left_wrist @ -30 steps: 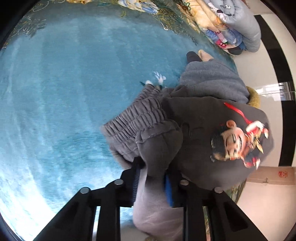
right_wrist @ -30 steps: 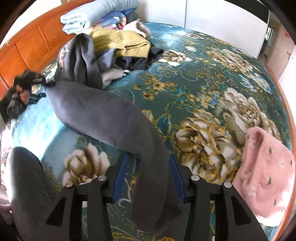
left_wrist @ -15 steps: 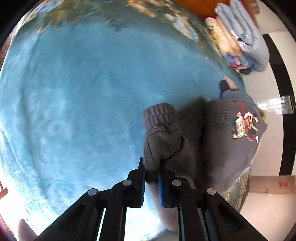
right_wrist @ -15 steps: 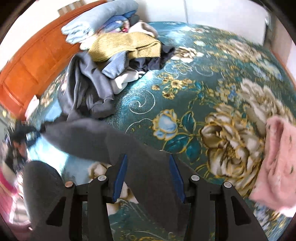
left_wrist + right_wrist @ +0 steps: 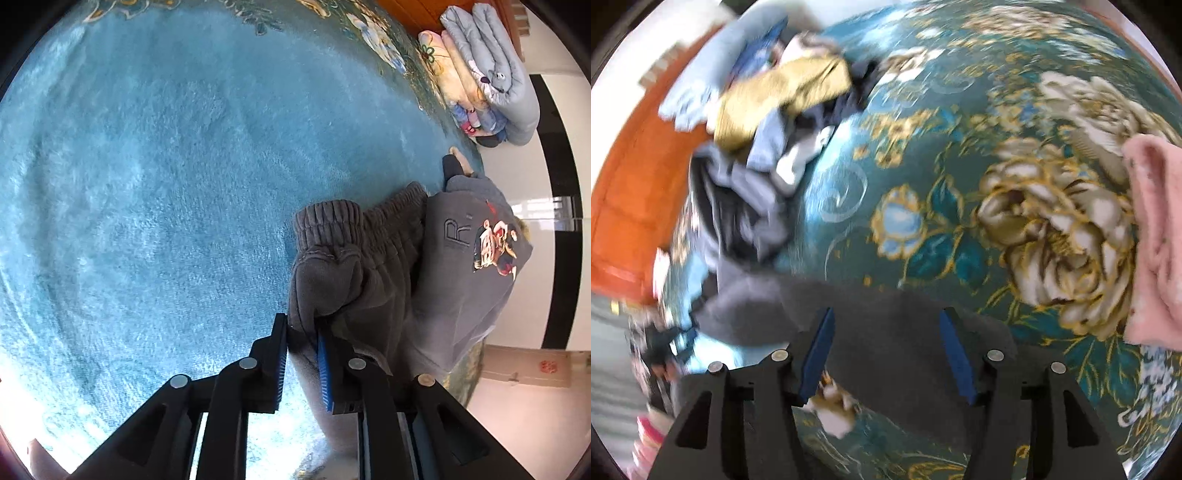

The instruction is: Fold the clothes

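While both jaws ease apart, left hand-held gripper (image 5: pixel 303 341) pinching grey trousers (image 5: pixel 332 266), right hand-held gripper (image 5: pixel 886 347) released — clothes heap (image 5: pixel 768 129) beyond.

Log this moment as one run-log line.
task: fold clothes | left gripper: opening, grey sweatpants cuff between pads | right gripper: opening over grey fabric | surface: floral bedspread

Grey trousers (image 5: pixel 343 273) on a teal, gold-flowered bedspread (image 5: pixel 960 206); pink garment (image 5: pixel 1156 236); mustard knit (image 5: pixel 775 99).
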A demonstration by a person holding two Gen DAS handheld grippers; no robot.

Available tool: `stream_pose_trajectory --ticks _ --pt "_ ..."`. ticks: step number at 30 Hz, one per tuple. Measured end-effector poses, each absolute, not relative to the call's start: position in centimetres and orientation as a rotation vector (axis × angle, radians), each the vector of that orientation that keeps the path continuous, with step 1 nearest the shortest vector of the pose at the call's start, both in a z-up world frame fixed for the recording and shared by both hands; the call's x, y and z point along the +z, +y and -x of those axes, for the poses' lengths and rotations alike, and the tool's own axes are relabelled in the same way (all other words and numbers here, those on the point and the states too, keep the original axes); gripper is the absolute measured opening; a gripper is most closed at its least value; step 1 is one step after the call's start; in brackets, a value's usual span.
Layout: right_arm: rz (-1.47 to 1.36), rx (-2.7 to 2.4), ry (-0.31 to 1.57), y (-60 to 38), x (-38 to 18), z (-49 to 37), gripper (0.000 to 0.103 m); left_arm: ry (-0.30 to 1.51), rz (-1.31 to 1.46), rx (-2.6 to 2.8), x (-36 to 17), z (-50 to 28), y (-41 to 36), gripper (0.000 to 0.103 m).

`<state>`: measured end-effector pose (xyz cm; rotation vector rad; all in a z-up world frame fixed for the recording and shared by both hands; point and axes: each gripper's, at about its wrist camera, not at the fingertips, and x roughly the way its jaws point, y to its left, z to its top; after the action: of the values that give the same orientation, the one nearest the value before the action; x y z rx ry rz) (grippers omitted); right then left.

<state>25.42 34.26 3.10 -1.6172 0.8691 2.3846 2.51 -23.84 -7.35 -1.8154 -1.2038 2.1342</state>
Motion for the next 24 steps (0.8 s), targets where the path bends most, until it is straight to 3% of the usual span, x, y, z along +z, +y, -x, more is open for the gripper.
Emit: stream_pose_trajectory --ticks 5,7,11,13,14,15,16,17,20,24 --pt "1.749 2.331 0.567 34.8 -0.2 -24.4 0.060 -1.265 1.830 2.087 -7.5 -2.3 -24.1 0.036" --pt "1.802 2.263 0.515 35.9 -2.1 -25.0 0.060 -1.292 1.809 2.070 -7.3 -2.3 -24.5 0.057" --pt "1.848 2.217 0.522 37.4 -4.6 -26.5 0.061 -1.260 1.837 2.108 -7.0 -2.1 -24.5 0.061" --pt "1.871 2.182 0.586 37.6 -5.5 -26.8 0.061 -1.233 1.883 2.112 -7.1 -1.8 -23.9 0.058" --pt "1.859 2.183 0.592 37.5 -5.3 -26.9 0.055 -1.234 1.891 2.117 -7.1 -1.8 -23.8 0.055" --pt "1.847 2.185 0.598 37.4 -5.2 -27.0 0.046 -1.234 1.901 2.123 -7.1 -1.7 -23.7 0.038" --pt "1.846 2.190 0.605 37.3 -5.0 -26.9 0.026 -1.223 1.912 2.135 -7.0 -1.7 -23.7 0.022" --pt "1.850 2.192 0.579 37.0 -4.7 -26.7 0.020 -1.200 1.925 2.152 -6.9 -1.7 -23.5 0.015" --pt "1.818 2.222 0.498 36.7 -2.9 -25.8 0.013 -1.138 1.943 2.200 -5.7 -1.2 -23.0 0.009" --pt "1.551 2.364 0.429 37.9 3.3 -24.5 0.013 -1.266 1.687 2.199 -1.4 0.1 -24.2 0.007"
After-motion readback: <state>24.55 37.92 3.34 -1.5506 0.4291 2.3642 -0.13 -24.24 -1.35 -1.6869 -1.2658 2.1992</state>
